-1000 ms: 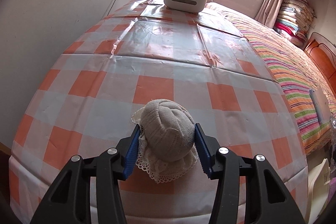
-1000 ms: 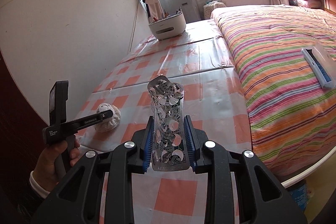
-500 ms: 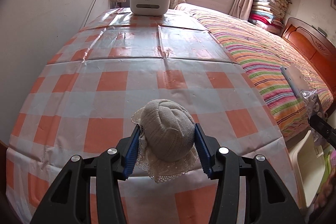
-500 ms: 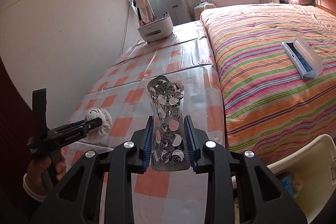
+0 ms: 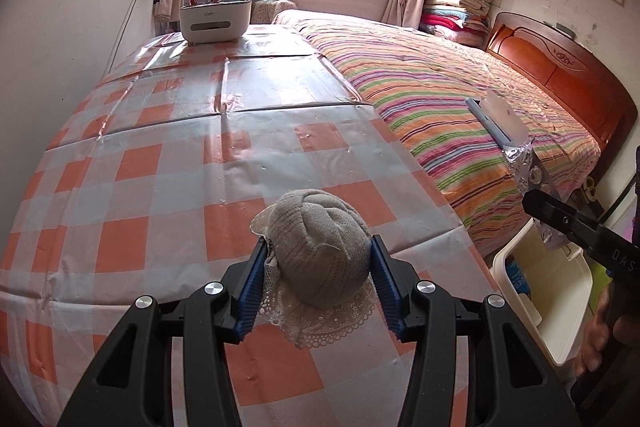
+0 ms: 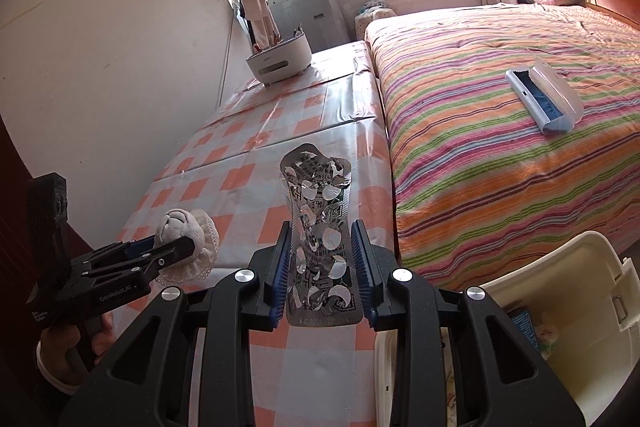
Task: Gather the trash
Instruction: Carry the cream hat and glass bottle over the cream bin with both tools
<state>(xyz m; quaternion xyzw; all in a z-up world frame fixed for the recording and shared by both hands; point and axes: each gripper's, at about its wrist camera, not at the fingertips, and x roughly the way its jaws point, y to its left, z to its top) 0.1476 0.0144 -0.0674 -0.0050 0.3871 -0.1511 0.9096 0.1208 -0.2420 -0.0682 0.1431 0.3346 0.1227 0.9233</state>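
Both tools are loaded and neither load is binned yet. The left gripper point(image 5: 318, 281) is clamped on a rolled-up sock point(image 5: 318, 247) with a lace cuff; its blue pads press the bundle from both sides, and it hangs above the near end of the checked tablecloth point(image 5: 160, 167). The right gripper point(image 6: 322, 267) is closed on an emptied pill blister pack point(image 6: 318, 227), which stands upright between the pads, its crumpled foil top pointing toward twelve o'clock.

The cream bin point(image 6: 560, 307) sits on the floor at about four o'clock in the right wrist view, tucked against the corner of the striped bed point(image 6: 500, 107) and the table's end. It already holds a few items (a blue packet among them, the rest too small to name), so some collecting looks done. In the left wrist view the same bin point(image 5: 540, 287) appears at four o'clock, with the right tool and its foil pack above it.

What is left, as I judge it: carry both pieces over the bin's mouth and let go. The tablecloth looks clear of litter apart from the white organiser point(image 5: 216, 17) at its far end, toward eleven o'clock, which is not trash. A blue-and-clear case point(image 6: 544, 99) lies on the bed at two o'clock; whether it counts as trash I cannot tell.
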